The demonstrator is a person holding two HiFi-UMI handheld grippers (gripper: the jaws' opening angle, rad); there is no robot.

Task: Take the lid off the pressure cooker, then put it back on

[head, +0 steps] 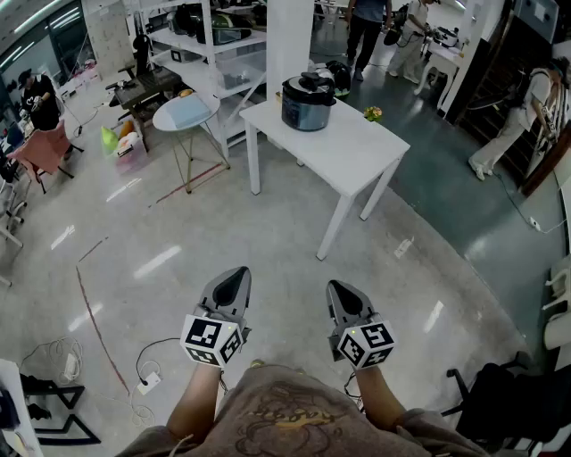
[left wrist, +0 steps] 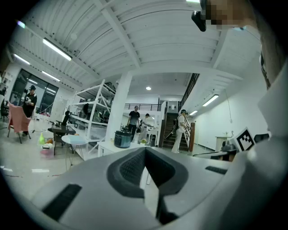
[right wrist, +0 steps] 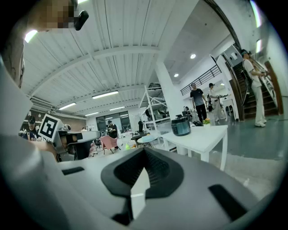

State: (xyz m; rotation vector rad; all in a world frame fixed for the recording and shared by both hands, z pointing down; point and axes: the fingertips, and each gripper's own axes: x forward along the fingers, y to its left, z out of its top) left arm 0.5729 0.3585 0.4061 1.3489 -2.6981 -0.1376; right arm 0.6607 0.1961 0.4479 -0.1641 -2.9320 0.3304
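Note:
The dark pressure cooker (head: 308, 103) stands on the far left part of a white table (head: 348, 152), with its black lid (head: 311, 85) on top. It also shows far off as the cooker (left wrist: 122, 139) in the left gripper view and the cooker (right wrist: 181, 126) in the right gripper view. My left gripper (head: 235, 278) and right gripper (head: 341, 291) are held side by side over the floor, well short of the table. Both are shut with nothing between their jaws.
A small round table (head: 186, 114) and white shelving (head: 214, 45) stand left of the white table. A small yellow-green item (head: 373, 113) lies on the table's right part. People (head: 366, 27) stand at the back. A cable and power strip (head: 147, 382) lie on the floor at lower left.

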